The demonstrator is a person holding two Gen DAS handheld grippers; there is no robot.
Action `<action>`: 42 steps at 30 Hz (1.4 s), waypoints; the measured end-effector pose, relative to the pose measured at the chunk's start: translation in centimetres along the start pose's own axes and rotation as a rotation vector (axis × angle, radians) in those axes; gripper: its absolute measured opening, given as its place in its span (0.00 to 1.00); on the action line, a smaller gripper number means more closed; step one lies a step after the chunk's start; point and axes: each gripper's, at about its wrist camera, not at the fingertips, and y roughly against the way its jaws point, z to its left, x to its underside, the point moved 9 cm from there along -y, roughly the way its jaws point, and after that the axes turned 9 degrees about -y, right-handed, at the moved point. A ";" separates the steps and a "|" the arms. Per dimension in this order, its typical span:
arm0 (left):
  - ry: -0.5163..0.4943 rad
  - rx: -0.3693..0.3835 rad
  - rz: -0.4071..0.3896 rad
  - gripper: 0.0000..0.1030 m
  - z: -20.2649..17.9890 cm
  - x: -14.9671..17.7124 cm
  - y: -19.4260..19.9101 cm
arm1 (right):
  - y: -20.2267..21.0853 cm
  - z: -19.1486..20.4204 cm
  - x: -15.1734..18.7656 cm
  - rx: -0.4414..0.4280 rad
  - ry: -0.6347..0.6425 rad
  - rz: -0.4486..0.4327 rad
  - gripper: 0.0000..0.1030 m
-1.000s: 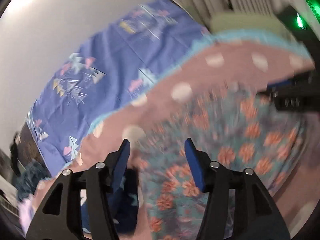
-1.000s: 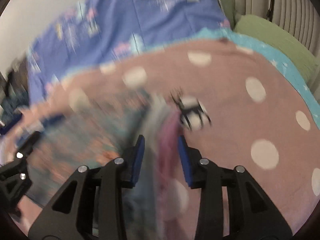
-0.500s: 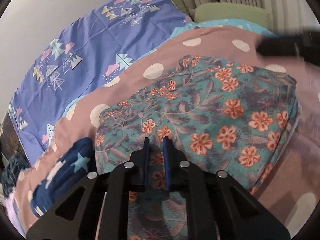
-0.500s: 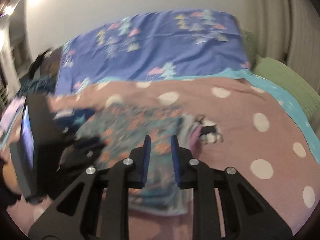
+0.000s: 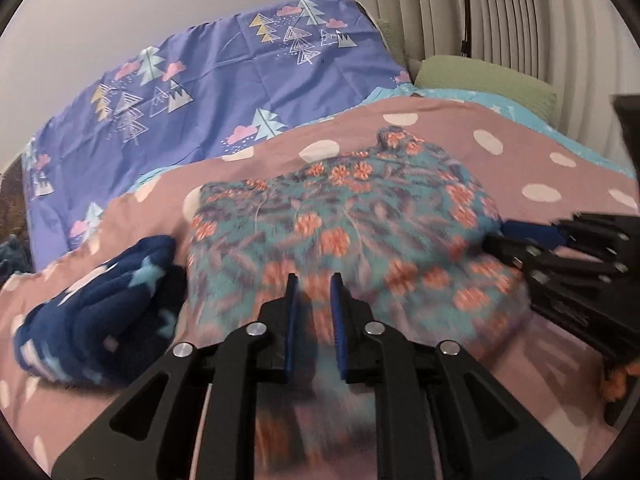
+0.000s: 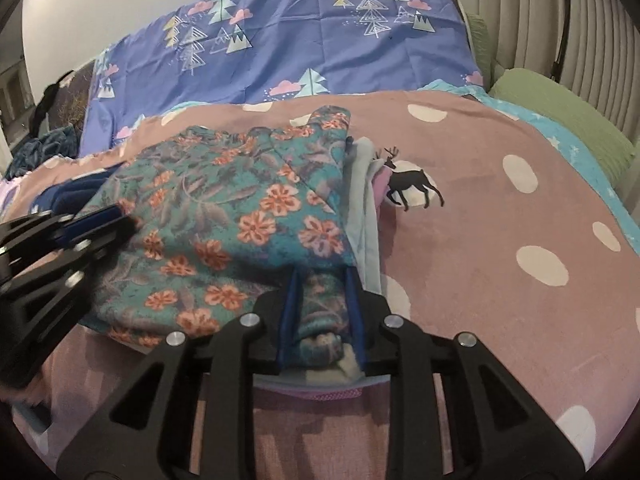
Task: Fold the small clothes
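Note:
A teal floral garment point(image 5: 360, 216) point(image 6: 240, 208) lies folded on top of a stack of small clothes on the pink dotted bedspread point(image 6: 500, 220). Under it show a pale blue layer point(image 6: 362, 200) and a piece with a black deer print point(image 6: 412, 184). My left gripper point(image 5: 313, 284) hangs over the floral garment's near edge, its jaws a narrow gap apart; motion blur hides whether cloth is between them. My right gripper point(image 6: 322, 280) is shut on the near edge of the floral garment and stack. Each gripper shows in the other's view, the right point(image 5: 560, 248) and the left point(image 6: 80, 232).
A navy star-print garment point(image 5: 104, 300) lies bunched to the left of the stack. A purple sheet with trees point(image 6: 300, 40) covers the far side of the bed. A green pillow point(image 6: 560, 112) and pleated curtain point(image 6: 560, 12) are at the right.
One second ago both grippers were open wide. They closed and both drew back toward the near edge of the floral stack; the right one now grips its edge.

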 end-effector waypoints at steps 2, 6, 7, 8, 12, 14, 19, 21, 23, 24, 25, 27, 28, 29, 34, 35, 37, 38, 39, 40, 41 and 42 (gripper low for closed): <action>0.024 0.084 0.012 0.32 -1.0 1.2 3.0 | 0.9 0.0 0.5 0.044 0.010 -0.006 0.25; 0.043 0.136 -0.033 0.40 -1.6 3.7 9.5 | 4.4 -0.1 1.9 0.038 -0.058 0.000 0.41; 0.040 0.126 -0.042 0.43 -1.6 4.2 10.7 | 5.7 -0.4 2.9 0.004 -0.113 0.036 0.49; 0.037 0.116 -0.046 0.48 -1.6 4.6 11.8 | 6.3 -0.4 3.4 -0.020 -0.136 0.048 0.49; 0.033 0.063 -0.040 0.51 -2.2 5.3 14.9 | 11.8 -0.3 4.4 -0.040 -0.134 -0.007 0.48; 0.045 0.049 -0.053 0.53 -2.8 5.1 16.3 | 14.8 -0.1 4.3 -0.033 -0.098 -0.060 0.53; 0.083 0.017 -0.088 0.75 -5.0 4.5 20.2 | 23.2 -0.1 5.2 -0.083 -0.062 -0.180 0.86; 0.088 0.018 -0.090 0.79 -6.1 4.6 21.7 | 25.6 -0.6 5.8 -0.083 -0.053 -0.221 0.95; 0.098 0.008 -0.098 0.82 -6.8 4.7 22.9 | 27.8 -1.0 6.3 -0.076 -0.046 -0.268 0.98; 0.103 -0.002 -0.101 0.83 -7.0 4.8 23.6 | 29.0 -1.4 6.6 -0.070 -0.052 -0.296 0.98; 0.108 -0.009 -0.102 0.84 -7.1 4.9 24.0 | 30.0 -1.8 6.8 -0.065 -0.063 -0.313 0.98; 0.128 -0.031 -0.109 0.86 -7.1 5.0 25.1 | 30.9 -2.6 7.1 -0.058 -0.085 -0.319 0.98; 0.136 -0.043 -0.117 0.86 -7.0 5.0 25.7 | 31.2 -3.1 7.2 -0.039 -0.100 -0.315 0.98; 0.141 -0.057 -0.126 0.88 -6.9 5.0 26.2 | 31.4 -3.7 7.3 -0.008 -0.107 -0.307 0.98; 0.143 -0.153 -0.181 0.97 -5.9 4.9 29.0 | 32.1 -4.1 7.5 -0.005 -0.090 -0.288 0.98; 0.142 -0.157 -0.189 0.98 -5.8 4.9 29.4 | 32.3 -4.0 7.5 -0.004 -0.084 -0.286 0.98; 0.142 -0.163 -0.194 0.99 -5.9 4.9 29.9 | 32.7 -3.6 7.4 0.006 -0.064 -0.295 0.98; 0.142 -0.165 -0.195 0.99 -6.0 4.9 30.1 | 33.0 -3.4 7.4 0.014 -0.052 -0.302 0.98; 0.144 -0.164 -0.197 0.99 -6.2 5.0 30.3 | 33.3 -3.2 7.3 0.023 -0.044 -0.308 0.98; 0.147 -0.164 -0.197 0.99 -6.3 5.1 30.4 | 33.5 -3.0 7.4 0.030 -0.039 -0.311 0.98; 0.153 -0.161 -0.197 0.99 -6.5 5.3 30.6 | 33.7 -2.9 7.5 0.036 -0.036 -0.313 0.98; 0.163 -0.157 -0.199 0.99 -6.7 5.5 30.9 | 34.1 -2.8 7.6 0.041 -0.036 -0.314 0.98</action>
